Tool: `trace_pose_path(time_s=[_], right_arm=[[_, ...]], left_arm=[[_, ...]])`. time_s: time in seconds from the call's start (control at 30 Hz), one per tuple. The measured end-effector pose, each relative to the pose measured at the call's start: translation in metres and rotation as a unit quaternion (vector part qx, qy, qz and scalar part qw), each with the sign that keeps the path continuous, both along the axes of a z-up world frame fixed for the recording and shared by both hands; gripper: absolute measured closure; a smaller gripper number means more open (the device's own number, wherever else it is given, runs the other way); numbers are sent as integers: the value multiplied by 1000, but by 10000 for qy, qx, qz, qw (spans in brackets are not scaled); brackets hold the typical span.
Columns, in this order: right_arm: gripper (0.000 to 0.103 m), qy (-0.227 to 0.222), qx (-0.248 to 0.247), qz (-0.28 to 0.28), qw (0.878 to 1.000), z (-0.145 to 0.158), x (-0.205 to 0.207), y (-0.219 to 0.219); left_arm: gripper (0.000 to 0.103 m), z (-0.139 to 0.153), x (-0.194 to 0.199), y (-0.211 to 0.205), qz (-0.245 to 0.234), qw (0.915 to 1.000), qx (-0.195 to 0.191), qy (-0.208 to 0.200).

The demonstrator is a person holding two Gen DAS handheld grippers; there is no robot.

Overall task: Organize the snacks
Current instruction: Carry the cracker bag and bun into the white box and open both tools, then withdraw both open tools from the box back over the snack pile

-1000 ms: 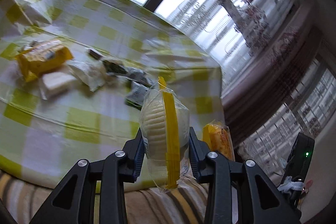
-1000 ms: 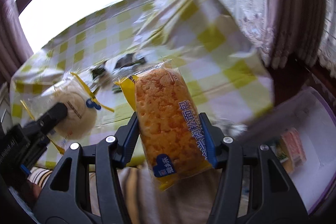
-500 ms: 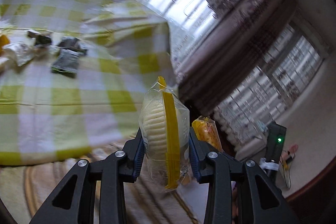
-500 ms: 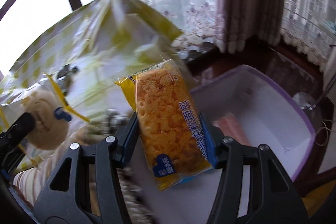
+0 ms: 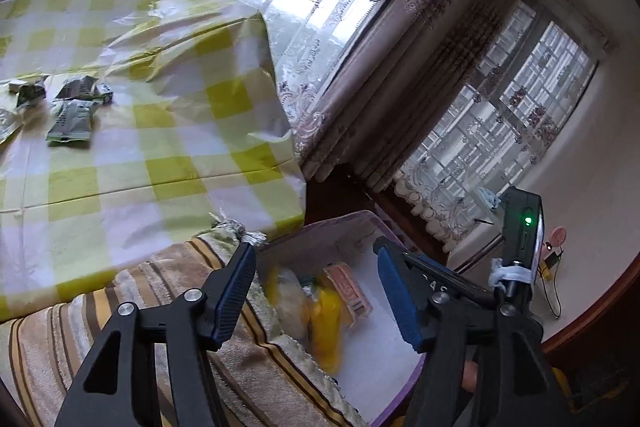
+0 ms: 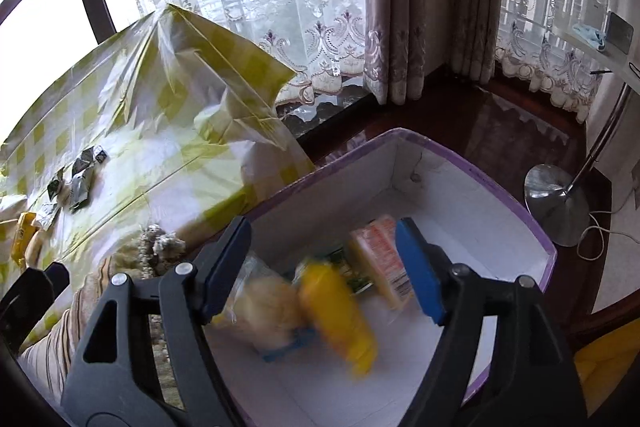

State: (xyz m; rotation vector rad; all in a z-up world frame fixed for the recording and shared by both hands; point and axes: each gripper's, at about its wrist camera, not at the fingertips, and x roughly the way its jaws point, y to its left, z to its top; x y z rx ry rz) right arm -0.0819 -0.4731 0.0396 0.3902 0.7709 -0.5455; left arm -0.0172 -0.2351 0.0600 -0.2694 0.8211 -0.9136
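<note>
My left gripper (image 5: 316,293) hangs over a white box with a purple rim (image 5: 352,219); its jaws are opening with nothing pressed between them. Below it, blurred, a pale round cake in a clear wrapper (image 5: 288,303) and a yellow-orange cake pack (image 5: 326,327) are loose in the box. My right gripper (image 6: 324,269) is above the same box (image 6: 480,163), and its jaws are opening too. The round cake (image 6: 272,307) and the orange cake pack (image 6: 336,311) blur beneath it, beside a pink-orange pack (image 6: 380,259) lying inside.
A table with a yellow checked cloth (image 5: 160,131) stands left of the box, with several small green sachets (image 5: 72,115) and a yellow pack (image 6: 22,235) on it. A striped towel (image 5: 120,307) lies under its edge. A lamp base (image 6: 556,203) stands on the floor at right.
Both grippers swung from the table to over the box. Each was shut on a snack; both have opened, and the round cake and orange cake pack now drop into the box.
</note>
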Motion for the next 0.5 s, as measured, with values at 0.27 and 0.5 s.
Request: trace_pose_path(time_s=[0.27,0.5], right_arm=[[26,87,37,293,9995,-4,7,18],[24,170,75,658,9977,-7,16,44]], left_arm=[[38,0,10,9,432,9988,226,-66],[34,0,19,28,1014,9934,519,-116]])
